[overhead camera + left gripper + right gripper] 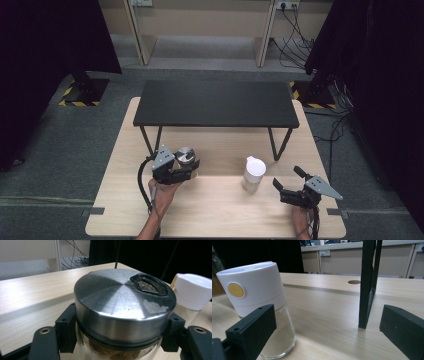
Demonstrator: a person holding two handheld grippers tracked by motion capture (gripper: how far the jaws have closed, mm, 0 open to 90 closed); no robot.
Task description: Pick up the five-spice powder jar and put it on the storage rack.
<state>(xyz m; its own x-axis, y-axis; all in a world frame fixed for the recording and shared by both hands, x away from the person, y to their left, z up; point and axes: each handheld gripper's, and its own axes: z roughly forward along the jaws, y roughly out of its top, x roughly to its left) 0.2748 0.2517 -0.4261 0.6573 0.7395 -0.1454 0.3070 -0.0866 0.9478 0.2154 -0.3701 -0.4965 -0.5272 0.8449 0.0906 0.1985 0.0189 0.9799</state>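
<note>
A pale wooden table (215,210) carried a low black shelf (215,104) across its far half, and two jars stood in front of that shelf. The left gripper (186,169) was clamped on the steel-lidded jar (123,303), its jaws pressing the glass just under the lid on either side; the jar sat near the left front leg of the shelf, whether resting on the table or just lifted I could not tell. The jar stood upright, long axis vertical, lid toward the ceiling, with the dark pouring hole (149,284) in the lid lying on the side toward the white-capped jar (253,174). That second jar (also upright, with a yellow dot (236,290) on its cap) stood near the middle of the table, close beside the right gripper (289,181), whose jaws were spread wide and held nothing. To carry the steel-lidded jar well, I judged the grip should stay squeezed below the lid rim so the glass could not slip, and the jar should be kept level, since brown powder could spill through the hole if it tipped.
</note>
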